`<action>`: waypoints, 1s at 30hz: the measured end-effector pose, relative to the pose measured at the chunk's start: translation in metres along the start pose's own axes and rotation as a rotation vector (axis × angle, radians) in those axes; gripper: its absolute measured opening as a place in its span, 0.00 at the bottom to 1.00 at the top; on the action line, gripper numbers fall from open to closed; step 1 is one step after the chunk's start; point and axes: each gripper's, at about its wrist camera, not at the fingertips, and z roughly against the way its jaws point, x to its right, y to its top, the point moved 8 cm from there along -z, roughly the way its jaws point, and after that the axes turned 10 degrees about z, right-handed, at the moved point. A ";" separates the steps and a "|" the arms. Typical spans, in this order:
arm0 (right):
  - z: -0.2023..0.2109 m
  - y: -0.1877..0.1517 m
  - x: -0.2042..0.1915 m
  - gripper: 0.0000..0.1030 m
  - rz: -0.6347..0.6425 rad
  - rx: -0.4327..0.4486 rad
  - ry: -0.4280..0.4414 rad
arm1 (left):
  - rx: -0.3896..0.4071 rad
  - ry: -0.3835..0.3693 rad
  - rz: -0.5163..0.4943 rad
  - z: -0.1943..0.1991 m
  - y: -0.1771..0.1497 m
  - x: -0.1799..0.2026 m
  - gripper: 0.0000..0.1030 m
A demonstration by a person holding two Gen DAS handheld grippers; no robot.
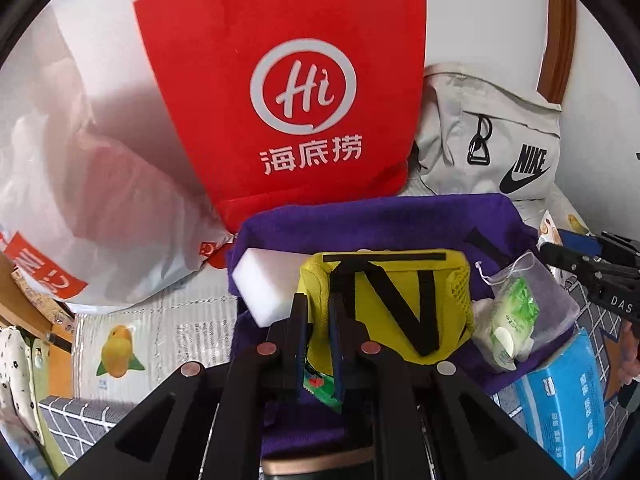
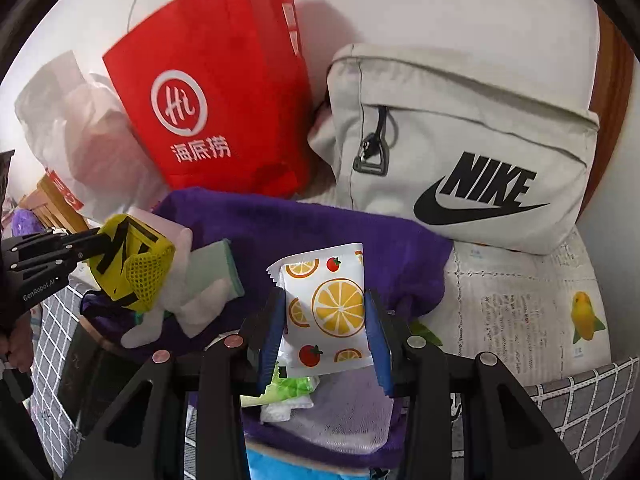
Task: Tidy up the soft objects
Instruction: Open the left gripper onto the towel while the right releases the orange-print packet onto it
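**Both hand-held grippers loaded, over the purple towel**

L hand-held gripper [image 1: 319, 330]: jaws pinched nearly together on the edge of a yellow mesh pouch [image 1: 386, 300] w/ black straps. The pouch hangs just past the tips and blocks most of what lies behind it. In the R wrist view the same pouch sits at the end of that gripper at far left, partly covering a white sponge block [image 1: 266, 284] and a green-and-white pad [image 2: 216, 270]. A green wrapper scrap shows low between the L jaws; can't tell what it is.

R hand-held gripper [image 2: 326, 320]: jaws part open, blue pads pressed on both sides of a white sachet [image 2: 326, 308] printed w/ orange slices and tomatoes, held upright. Its lower edge hides a green-and-white packet below; only corners show.

Under both: purple towel [image 1: 360, 220], rumpled, near edge cut off by gripper bodies. On its R side in the L view, a clear drawstring bag [image 1: 532, 300] w/ a green tissue pack inside, contents blurry. Blue box [image 1: 568, 404] near R, print unreadable.

Far side vs the wall: red "Hi" bag [image 1: 288, 88], top cropped; white plastic bag [image 1: 100, 184] to its L, contents just a pinkish blur; grey Nike bag [image 2: 460, 152] to its R. Fruit-print cloth [image 2: 520, 308] and grey grid fabric [image 2: 580, 408] cover the surface; can't tell if bench or bed.

A bit of the person's hand shows at the L edge of the R view, mostly out of frame.
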 end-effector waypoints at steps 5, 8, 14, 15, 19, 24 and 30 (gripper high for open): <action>-0.019 -0.004 0.004 0.38 -0.004 -0.040 0.001 | -0.028 0.005 -0.031 -0.017 0.000 0.007 0.10; -0.028 -0.007 0.003 0.38 0.003 -0.066 0.008 | -0.035 -0.006 -0.042 -0.022 0.001 0.011 0.10; -0.042 -0.010 0.000 0.40 0.013 -0.111 0.018 | -0.044 -0.010 -0.064 -0.029 0.004 0.019 0.12; -0.044 -0.011 0.000 0.40 0.010 -0.120 0.023 | -0.045 -0.011 -0.065 -0.029 0.004 0.019 0.12; -0.048 -0.014 0.001 0.46 0.001 -0.135 0.031 | -0.051 -0.011 -0.075 -0.031 0.003 0.023 0.14; -0.047 -0.017 -0.001 0.52 0.015 -0.136 0.026 | -0.053 -0.005 -0.078 -0.031 0.001 0.025 0.16; -0.037 -0.018 -0.001 0.56 0.009 -0.122 0.028 | -0.046 0.040 -0.084 -0.023 0.000 0.022 0.41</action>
